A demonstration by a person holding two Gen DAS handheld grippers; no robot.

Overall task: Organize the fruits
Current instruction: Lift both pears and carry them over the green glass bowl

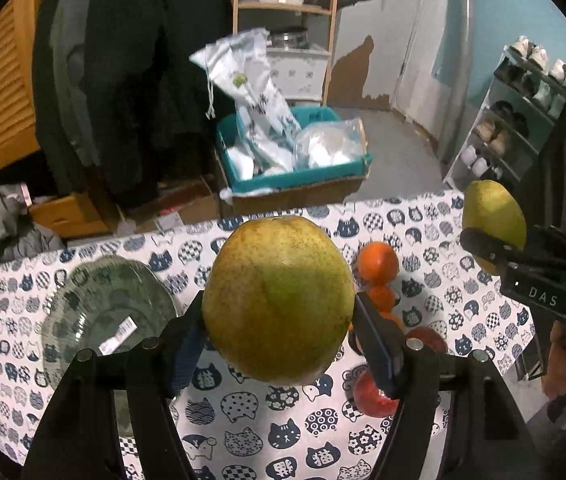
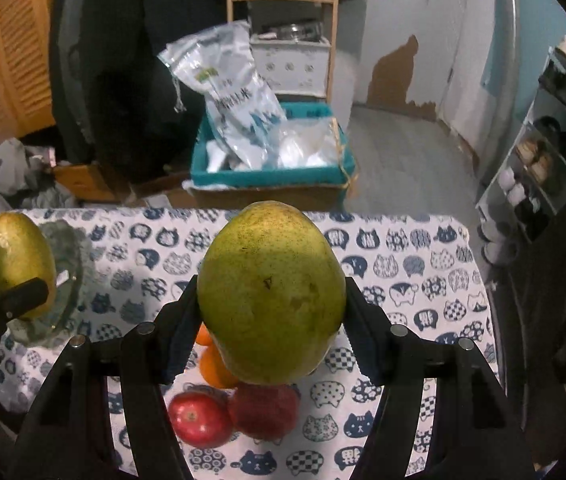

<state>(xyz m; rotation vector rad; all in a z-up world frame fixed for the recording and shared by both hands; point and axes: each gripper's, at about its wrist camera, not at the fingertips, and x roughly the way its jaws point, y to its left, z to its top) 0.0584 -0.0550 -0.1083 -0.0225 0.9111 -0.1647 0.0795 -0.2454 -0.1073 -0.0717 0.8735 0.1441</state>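
My left gripper (image 1: 279, 312) is shut on a yellow-green pear (image 1: 279, 300), held above the table. My right gripper (image 2: 271, 300) is shut on a second green pear (image 2: 271, 296), also lifted off the cloth. Each view shows the other hand: the right gripper (image 1: 495, 236) with its pear (image 1: 491, 216) at the far right, the left gripper's pear (image 2: 19, 264) at the far left. Oranges (image 1: 379, 264) and red apples (image 2: 199, 424) lie together on the cat-print tablecloth (image 2: 403, 280) below. A clear glass plate (image 1: 103, 308) rests at the table's left.
Beyond the table's far edge stands a teal bin (image 1: 295, 176) on a cardboard box with plastic bags. A wooden shelf (image 1: 287, 8) and dark hanging coats are behind. A shoe rack (image 1: 523, 112) lines the right wall.
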